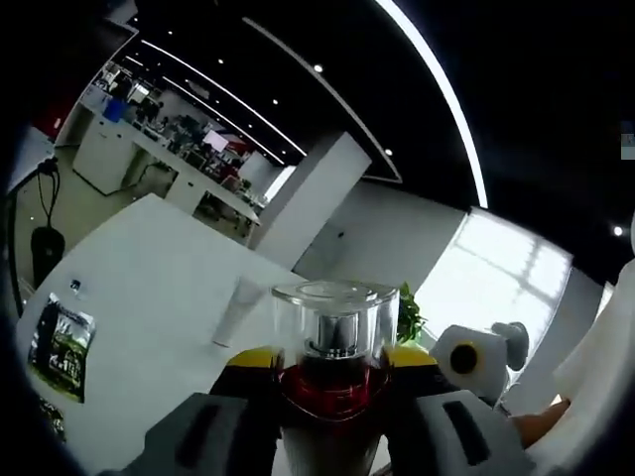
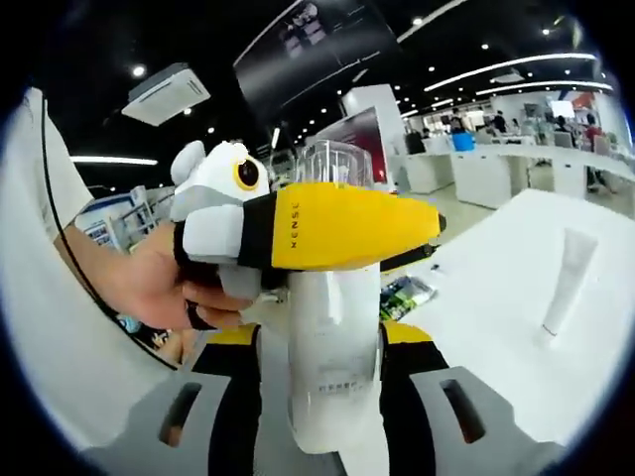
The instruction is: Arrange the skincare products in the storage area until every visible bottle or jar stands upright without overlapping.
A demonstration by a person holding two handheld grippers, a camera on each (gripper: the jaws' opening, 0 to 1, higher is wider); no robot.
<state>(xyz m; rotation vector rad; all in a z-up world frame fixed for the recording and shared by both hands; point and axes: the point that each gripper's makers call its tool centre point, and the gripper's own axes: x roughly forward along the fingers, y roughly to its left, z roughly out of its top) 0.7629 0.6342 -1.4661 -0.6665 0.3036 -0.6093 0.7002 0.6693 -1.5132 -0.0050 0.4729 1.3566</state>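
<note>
Bottle: white pump bottle (image 2: 332, 347) with a clear cap (image 1: 334, 317) over the nozzle, lifted off the white table (image 1: 149, 297) and held between both grippers, so it's up in the air, not standing anywhere yet.

Right gripper: the right gripper (image 2: 332, 397) is clamped on the bottle's white body, jaws snug on either side. Looks like this one carries the weight.

Left gripper: the left gripper (image 1: 332, 382) is clenched around the bottle's neck just under the clear cap. From the right gripper view you see its yellow body (image 2: 337, 226) lying across the bottle, with the person's hand (image 2: 164, 283) squeezing it. I'd guess two grips are there so the bottle can be turned and set down straight without slipping.

Tube: a white tube (image 2: 568, 278) is lying flat on the table, well apart from the bottle, so it's untouched.

Progress: my read is early-ish, nothing I can see is parked upright yet.

Watch out: that clear cap could pop off if the top grip twists.
</note>
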